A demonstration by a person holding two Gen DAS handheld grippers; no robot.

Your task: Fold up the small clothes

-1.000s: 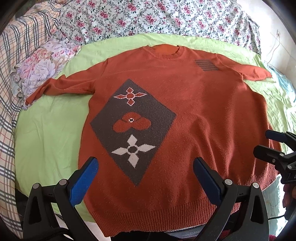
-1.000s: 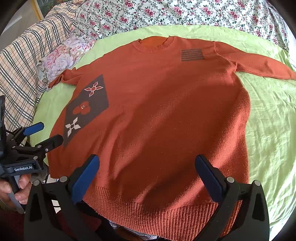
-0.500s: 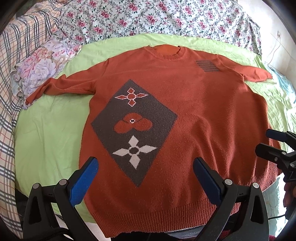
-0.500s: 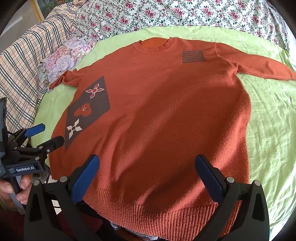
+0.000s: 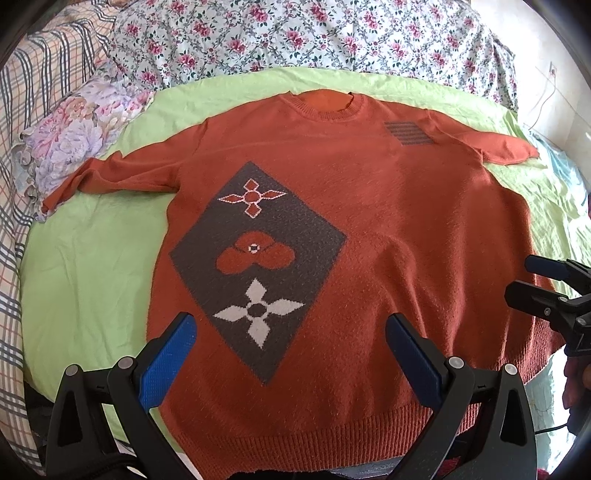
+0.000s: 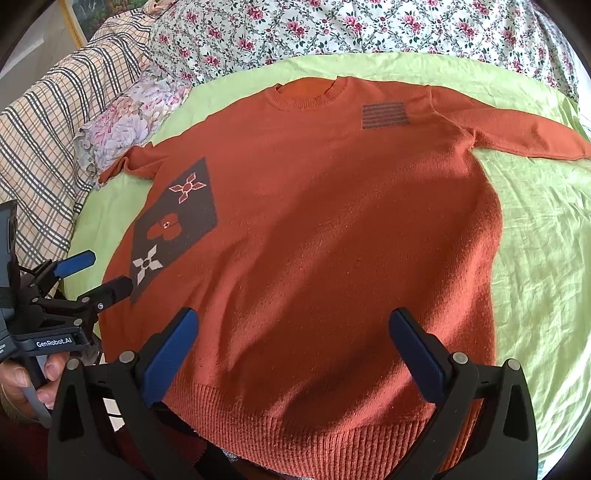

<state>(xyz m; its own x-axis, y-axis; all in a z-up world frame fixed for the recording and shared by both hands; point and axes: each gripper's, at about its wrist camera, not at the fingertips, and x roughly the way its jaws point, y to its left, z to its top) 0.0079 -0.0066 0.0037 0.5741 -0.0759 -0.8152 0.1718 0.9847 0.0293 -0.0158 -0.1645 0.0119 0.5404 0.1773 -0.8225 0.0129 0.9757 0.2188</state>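
An orange knitted sweater point(image 5: 388, 229) lies flat and face up on a green sheet point(image 5: 85, 266), sleeves spread out, with a grey diamond motif on its left half. It also shows in the right wrist view point(image 6: 332, 229). My left gripper point(image 5: 291, 332) is open and empty, hovering above the lower part of the sweater near the hem. My right gripper point(image 6: 291, 328) is open and empty, above the hem further right. Each gripper shows in the other's view, the right one point(image 5: 532, 280) at the sweater's right edge, the left one point(image 6: 96, 273) at its left edge.
The green sheet point(image 6: 535, 240) covers a bed. A floral quilt point(image 5: 295, 33) lies behind the sweater's collar. A floral pillow point(image 5: 70, 133) and a plaid blanket point(image 6: 44, 122) lie at the left, close to the left sleeve's cuff.
Both grippers have risen or drawn back slightly, so more of the ribbed hem shows. The sweater has not moved and both grippers stay open.
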